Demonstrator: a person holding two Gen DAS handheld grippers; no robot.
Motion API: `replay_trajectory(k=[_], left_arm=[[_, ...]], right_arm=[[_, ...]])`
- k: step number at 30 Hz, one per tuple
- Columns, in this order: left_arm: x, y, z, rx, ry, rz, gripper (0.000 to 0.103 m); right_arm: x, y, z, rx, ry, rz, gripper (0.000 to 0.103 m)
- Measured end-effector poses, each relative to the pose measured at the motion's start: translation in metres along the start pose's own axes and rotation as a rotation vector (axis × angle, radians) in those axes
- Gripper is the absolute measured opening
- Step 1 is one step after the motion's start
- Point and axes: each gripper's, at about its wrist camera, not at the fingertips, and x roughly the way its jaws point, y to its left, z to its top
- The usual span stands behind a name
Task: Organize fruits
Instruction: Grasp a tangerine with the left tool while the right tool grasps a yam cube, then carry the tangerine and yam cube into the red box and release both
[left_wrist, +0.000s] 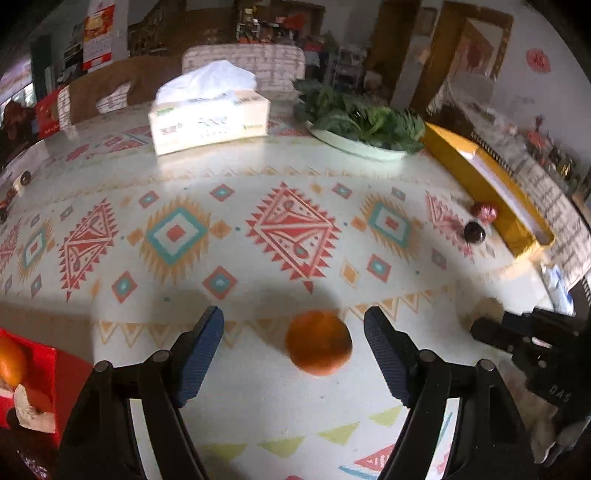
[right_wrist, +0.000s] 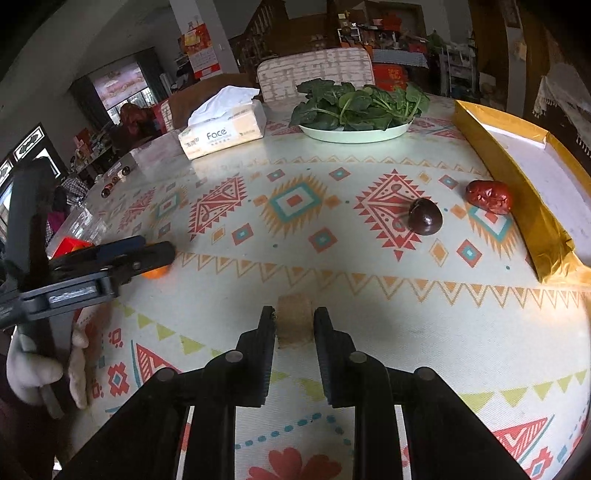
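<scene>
Left tool spread around orange; right tool pinching tan block, unseen from left view.

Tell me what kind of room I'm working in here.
Most likely a home dining or living room: a table under a patterned tablecloth holds a tissue box and a plate of leafy greens, with a cushioned chair and cluttered shelves behind.

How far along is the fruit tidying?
Early. One orange already sits in the red box. The open left gripper straddles another orange; the right gripper grips a tan block. The red date and dark fruit remain loose.
</scene>
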Motion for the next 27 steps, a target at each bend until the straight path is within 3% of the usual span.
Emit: replay_trajectory(k=[2, 4, 10, 16, 22, 27], left_arm=[[-0.002, -0.008, -0.003, 0.040, 0.002, 0.024, 0.049], [-0.003, -0.012, -0.007, 0.068, 0.001, 0.042, 0.032], [-0.013, -0.010, -0.010, 0.033, -0.027, 0.014, 0.032], [-0.058, 0.007, -0.024, -0.056, -0.102, -0.009, 0.032], [-0.132, 0.046, -0.053, -0.171, -0.209, -0.003, 0.032], [-0.185, 0.094, -0.089, -0.284, -0.284, 0.025, 0.032]], right_arm=[[0.000, 0.000, 0.000, -0.004, 0.001, 0.000, 0.023], [0.000, 0.001, -0.001, -0.007, 0.001, -0.003, 0.023], [-0.001, -0.001, -0.001, 0.009, -0.004, 0.001, 0.021], [-0.005, -0.006, -0.001, 0.037, -0.023, 0.014, 0.020], [-0.016, 0.002, 0.005, 0.101, -0.020, 0.168, 0.020], [-0.034, 0.051, 0.014, 0.045, -0.028, 0.237, 0.020]])
